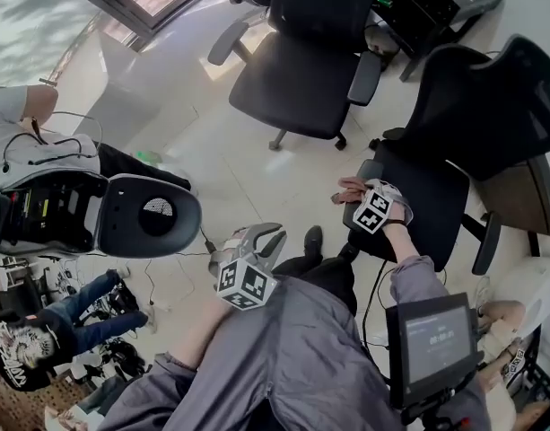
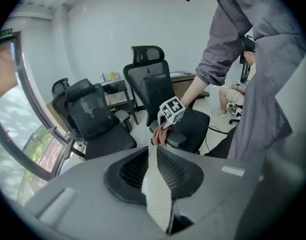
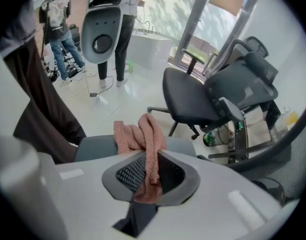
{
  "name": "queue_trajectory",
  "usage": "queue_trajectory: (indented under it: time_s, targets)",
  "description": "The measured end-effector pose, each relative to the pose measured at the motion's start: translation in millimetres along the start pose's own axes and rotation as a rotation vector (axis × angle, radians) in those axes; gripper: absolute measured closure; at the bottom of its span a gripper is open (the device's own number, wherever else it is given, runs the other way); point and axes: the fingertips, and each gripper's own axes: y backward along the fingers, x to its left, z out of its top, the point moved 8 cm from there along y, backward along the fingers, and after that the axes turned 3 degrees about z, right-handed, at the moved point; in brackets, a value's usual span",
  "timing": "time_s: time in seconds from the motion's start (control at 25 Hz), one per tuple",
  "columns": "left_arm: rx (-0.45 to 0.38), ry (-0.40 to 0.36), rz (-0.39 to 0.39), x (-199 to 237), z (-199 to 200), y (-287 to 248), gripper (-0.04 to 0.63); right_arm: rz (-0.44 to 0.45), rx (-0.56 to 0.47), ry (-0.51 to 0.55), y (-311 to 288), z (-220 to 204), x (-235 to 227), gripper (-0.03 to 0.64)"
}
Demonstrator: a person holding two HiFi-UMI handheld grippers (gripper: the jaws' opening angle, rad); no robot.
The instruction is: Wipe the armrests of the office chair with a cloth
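A pink cloth (image 3: 143, 136) is bunched on the grey armrest (image 3: 95, 146) of the black office chair (image 1: 427, 196). My right gripper (image 3: 152, 159) points steeply down over that armrest and is shut on the cloth, a strip of which hangs between its jaws. The head view shows the same gripper (image 1: 369, 200) with the cloth (image 1: 351, 189) at the chair's left armrest (image 1: 357, 218). My left gripper (image 1: 261, 238) hovers over the floor to the left of the chair, its jaws closed with nothing between them. In the left gripper view, that gripper (image 2: 149, 151) faces the cloth (image 2: 160, 135).
A second black office chair (image 1: 297, 70) stands behind, near the window. A person (image 1: 41, 142) sits at the left beside a grey headrest-shaped shell (image 1: 153, 214). Cables and gear lie on the floor at lower left. A small screen (image 1: 432, 339) sits at lower right.
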Motion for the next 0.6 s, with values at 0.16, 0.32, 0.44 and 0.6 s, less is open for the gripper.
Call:
queue_trajectory:
  time_s: [0.16, 0.32, 0.44, 0.6]
  targets:
    - [0.009, 0.003, 0.012, -4, -2, 6, 0.526, -0.041, -0.016, -0.06, -6, 6, -47, 0.565]
    - [0.036, 0.001, 0.02, -4, -9, 12, 0.526, -0.049, 0.008, -0.087, -14, 3, -64, 0.565]
    - [0.033, 0.004, 0.033, -12, -15, 16, 0.526, -0.05, 0.003, -0.089, -11, 4, -52, 0.566]
    - [-0.004, -0.013, 0.043, -24, -14, 22, 0.526, -0.038, 0.007, -0.05, -4, 3, -11, 0.566]
